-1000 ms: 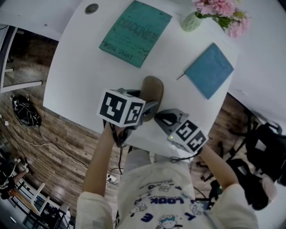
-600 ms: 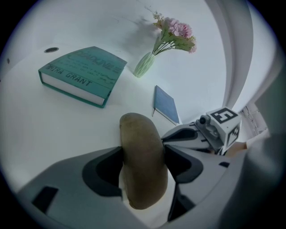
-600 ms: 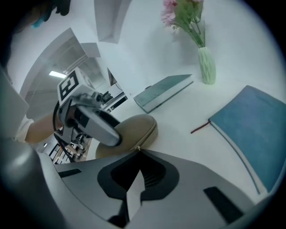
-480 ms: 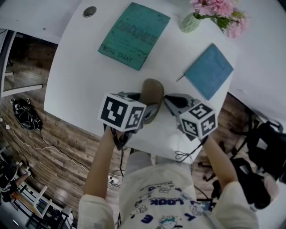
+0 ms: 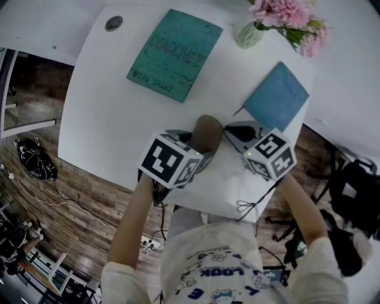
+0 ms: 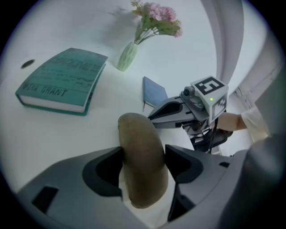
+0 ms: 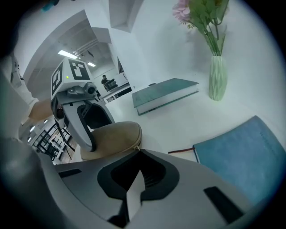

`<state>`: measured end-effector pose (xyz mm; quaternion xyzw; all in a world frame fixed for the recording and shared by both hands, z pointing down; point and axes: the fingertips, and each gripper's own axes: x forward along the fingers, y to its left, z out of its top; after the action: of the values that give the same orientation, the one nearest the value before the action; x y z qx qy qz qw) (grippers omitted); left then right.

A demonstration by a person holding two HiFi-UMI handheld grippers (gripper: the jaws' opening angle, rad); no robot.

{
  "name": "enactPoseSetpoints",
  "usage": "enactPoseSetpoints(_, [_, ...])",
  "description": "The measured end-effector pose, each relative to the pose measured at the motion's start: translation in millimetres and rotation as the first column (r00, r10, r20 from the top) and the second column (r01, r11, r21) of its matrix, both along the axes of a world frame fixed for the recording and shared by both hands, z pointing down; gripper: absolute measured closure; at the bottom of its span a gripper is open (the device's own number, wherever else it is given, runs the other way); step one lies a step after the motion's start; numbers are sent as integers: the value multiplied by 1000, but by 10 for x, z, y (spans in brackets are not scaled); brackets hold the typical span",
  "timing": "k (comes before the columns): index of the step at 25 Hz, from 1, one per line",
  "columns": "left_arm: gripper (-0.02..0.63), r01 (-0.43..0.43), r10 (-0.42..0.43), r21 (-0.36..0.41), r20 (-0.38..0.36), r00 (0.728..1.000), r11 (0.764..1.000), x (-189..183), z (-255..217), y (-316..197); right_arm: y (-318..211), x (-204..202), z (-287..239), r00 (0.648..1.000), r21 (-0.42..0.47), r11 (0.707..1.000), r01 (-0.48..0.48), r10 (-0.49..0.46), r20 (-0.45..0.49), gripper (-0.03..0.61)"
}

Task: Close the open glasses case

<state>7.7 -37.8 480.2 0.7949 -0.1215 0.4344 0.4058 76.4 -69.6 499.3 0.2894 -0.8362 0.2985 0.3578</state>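
One glasses case (image 5: 206,133) lies near the front edge of a single white table (image 5: 113,107), between two hand-held grippers. It is a rounded, oblong pouch in a tan, suede-like fabric, and the right gripper view shows a seam along its side with a small metal pull at the nearer end. Whether that seam is fully drawn shut cannot be told. The left gripper (image 5: 200,149) has its two grey plastic jaws clamped on the case, one against each long side. The right gripper (image 5: 230,130) has its jaws pressed together with nothing between them, and its tip sits just beside the end of the case that carries the pull. Each gripper carries one cube with black-and-white square markers, two cubes in all. Two books rest flat farther back on the table. One is a teal hardback (image 5: 174,54) with printed lettering on its cover. The other is a thinner blue notebook (image 5: 276,97) with a matte cover and one thin red ribbon (image 7: 181,151) trailing from its near corner. One pale green ribbed vase (image 5: 249,34) stands upright between the books at the far side and holds a bunch of pink flowers (image 5: 285,13). One small dark round disc (image 5: 113,23) is set in the tabletop near its far left corner. Wood-plank flooring (image 5: 71,196) shows beyond the table's edge.
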Motion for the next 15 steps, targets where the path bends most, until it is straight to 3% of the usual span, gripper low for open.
enactPoseSetpoints(3, [316, -169, 168, 37, 19, 986, 985, 145, -25, 47, 81, 163, 25, 1000, -22, 1000, -9, 9, -11, 578])
enactPoseSetpoints(6, [316, -367, 366, 62, 21, 930, 928, 295, -46, 173, 215, 345, 40, 1000, -41, 999, -7, 6, -28, 578])
enactPoseSetpoints(8, [316, -507, 506, 59, 34, 862, 860, 356, -29, 333, 306, 461, 40, 999, -46, 999, -9, 8, -31, 578])
enactPoseSetpoints(11, [316, -699, 695, 57, 69, 716, 713, 428, -3, 528, 426, 540, 16, 999, -49, 999, 14, -15, -29, 578])
enactPoseSetpoints(13, [316, -780, 776, 44, 84, 625, 624, 453, 7, 605, 500, 535, -16, 999, -60, 997, 37, -39, -21, 578])
enactPoseSetpoints(15, [316, -827, 824, 29, 80, 561, 561, 464, 10, 657, 578, 546, -21, 998, -69, 996, 64, -65, -20, 578])
